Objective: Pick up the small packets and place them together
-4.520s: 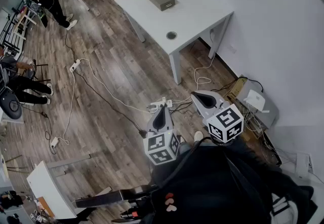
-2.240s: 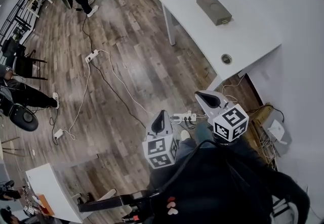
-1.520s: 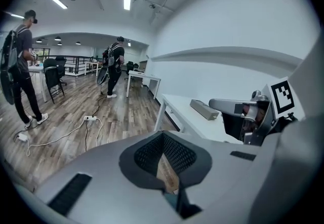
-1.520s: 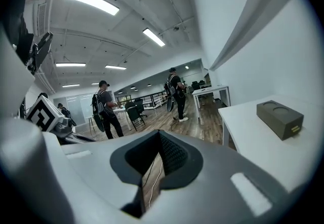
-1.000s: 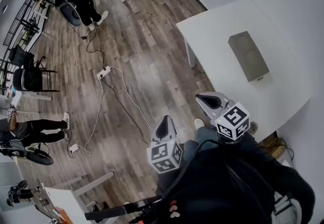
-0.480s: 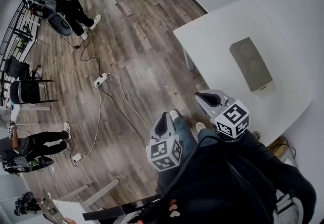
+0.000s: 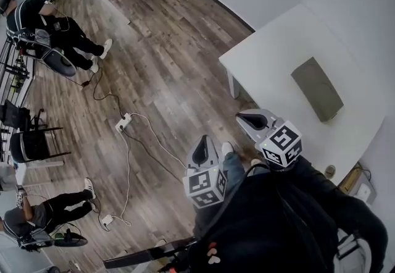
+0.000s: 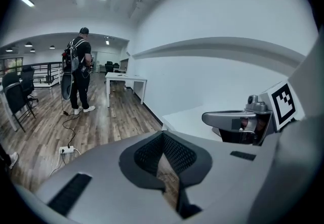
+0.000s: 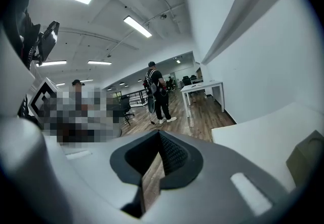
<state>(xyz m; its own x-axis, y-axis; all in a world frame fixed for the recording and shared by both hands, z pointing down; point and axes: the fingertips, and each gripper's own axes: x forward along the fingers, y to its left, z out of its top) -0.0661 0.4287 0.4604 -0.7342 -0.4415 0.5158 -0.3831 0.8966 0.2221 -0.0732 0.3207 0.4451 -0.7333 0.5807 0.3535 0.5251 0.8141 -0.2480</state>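
Left tongs (image 7: 201, 151): jaws closed, nothing between them. Right tongs (image 7: 255, 120): jaws closed, also empty.

Small packets: none can be made out in any view, so their location cannot be told. The only item seen on the white bench (image 7: 271, 49) is a flat grey box (image 7: 317, 89). Whether it has to do with the packets cannot be told.

Governing relation: in the head view the bench lies ahead and to the right of both tongs. The box's long axis runs diagonally, upper left to lower right. The right tongs sit at the near bench edge. The left tongs hang over the wooden floor (image 7: 154, 80), farther off. Judgement: the right hand is better placed to reach the bench first
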